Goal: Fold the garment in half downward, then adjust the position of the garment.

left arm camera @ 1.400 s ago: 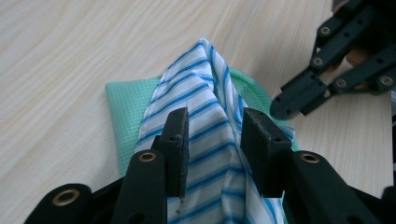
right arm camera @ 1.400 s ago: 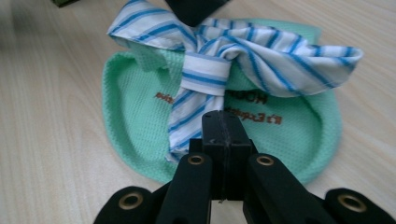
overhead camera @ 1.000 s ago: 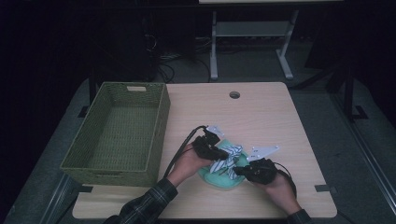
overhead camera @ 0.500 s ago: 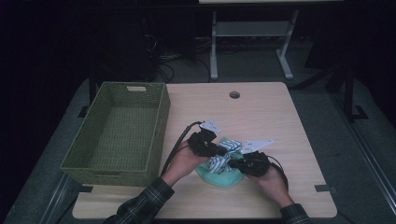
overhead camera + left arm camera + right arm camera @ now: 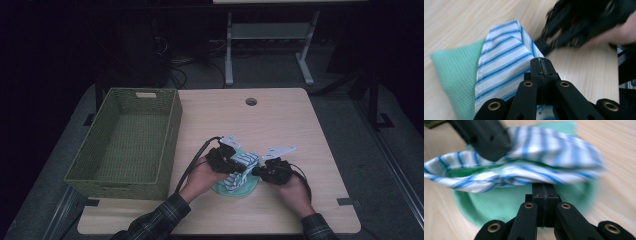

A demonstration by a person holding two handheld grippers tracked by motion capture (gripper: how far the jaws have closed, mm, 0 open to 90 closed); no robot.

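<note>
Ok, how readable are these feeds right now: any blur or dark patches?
High view: dim, surroundings nearly black, the pale wooden table readable. Left gripper view: bright, blue-striped white cloth sharp, the right gripper behind it smeared. Right gripper view: striped cloth and mint green cloth motion-blurred, own jaws crisp.

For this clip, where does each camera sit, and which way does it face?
High view: above the person's side, looking forward and down on the table; both forearms enter below.
Left gripper view: on the left gripper, along shut jaws at the striped cloth.
Right gripper view: on the right gripper, facing it too.
All share the green cloth.
</note>
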